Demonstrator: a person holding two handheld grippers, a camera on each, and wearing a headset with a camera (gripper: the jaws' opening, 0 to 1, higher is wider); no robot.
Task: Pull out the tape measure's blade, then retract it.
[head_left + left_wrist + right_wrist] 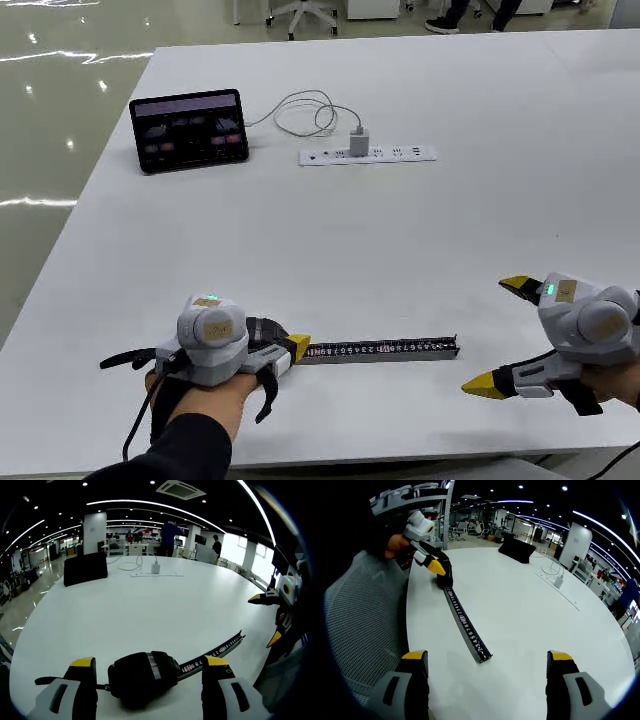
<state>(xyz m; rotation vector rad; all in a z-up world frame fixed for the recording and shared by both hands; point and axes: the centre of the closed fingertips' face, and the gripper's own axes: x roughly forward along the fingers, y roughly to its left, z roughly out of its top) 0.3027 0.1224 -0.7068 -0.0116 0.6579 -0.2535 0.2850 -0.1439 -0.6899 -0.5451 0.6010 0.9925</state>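
The black tape measure body (144, 676) rests on the white table (400, 240) between the jaws of my left gripper (148, 664), which stand apart with a gap on each side of it. In the head view the left gripper (278, 350) is at the near left. The dark numbered blade (382, 349) lies flat, drawn out to the right, and its end (484, 656) stops short of my right gripper (503, 335). That gripper is open and holds nothing. The right gripper view shows the blade (464, 625) running back to the left gripper (432, 560).
A dark tablet (188, 130) stands at the far left of the table. A white power strip (368, 154) with a plugged charger and a looped cable (300, 112) lies behind the middle. The near table edge runs just below both grippers.
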